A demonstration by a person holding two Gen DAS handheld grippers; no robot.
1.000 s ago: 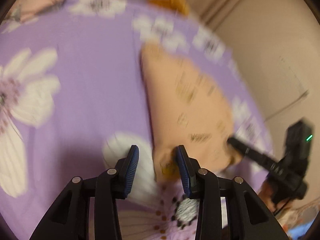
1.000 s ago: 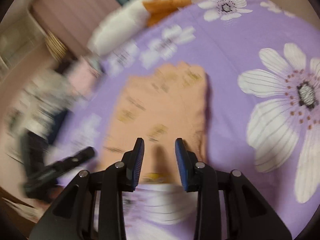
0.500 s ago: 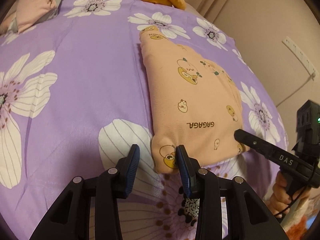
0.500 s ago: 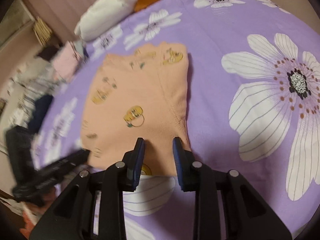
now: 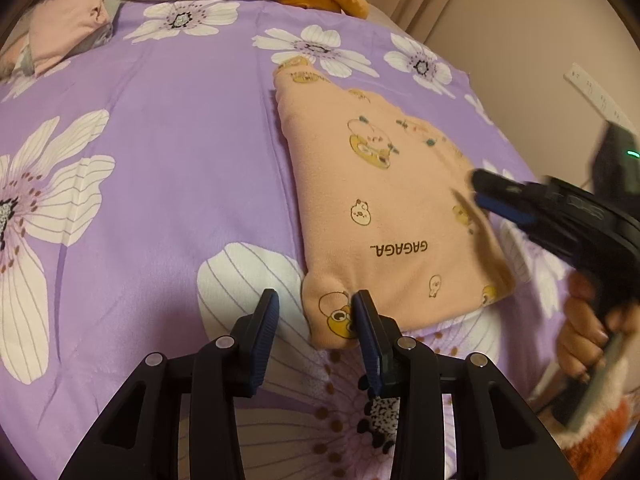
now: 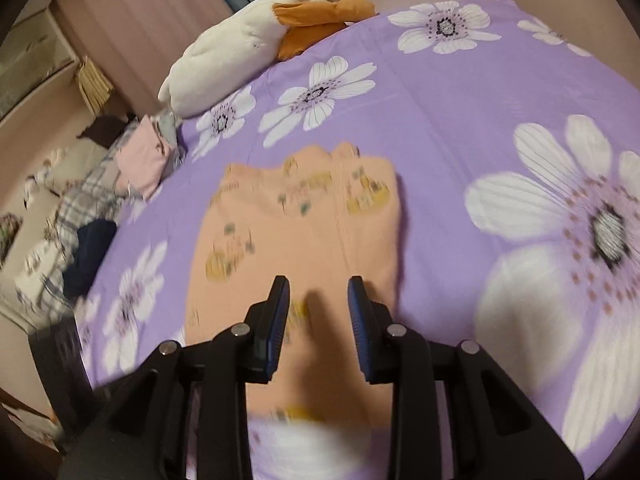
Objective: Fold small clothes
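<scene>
A small peach garment (image 5: 384, 208) printed with cartoon animals and "GAGAGA" lies folded on the purple flowered bedspread (image 5: 160, 160). My left gripper (image 5: 316, 312) is open, its jaws straddling the garment's near left corner. My right gripper (image 6: 318, 304) is open above the garment (image 6: 304, 232), over its near middle. In the left wrist view the right gripper (image 5: 492, 196) shows blurred over the garment's right edge, held by a hand.
A white and orange plush toy (image 6: 240, 52) lies at the head of the bed. A pink folded cloth (image 5: 68, 28) and a pile of plaid and dark clothes (image 6: 80, 220) lie at the bed's left side. A wall (image 5: 540, 40) is at the right.
My right gripper has moved forward over the garment, from its near edge toward the middle. My left gripper has stayed at the near left corner, still open.
</scene>
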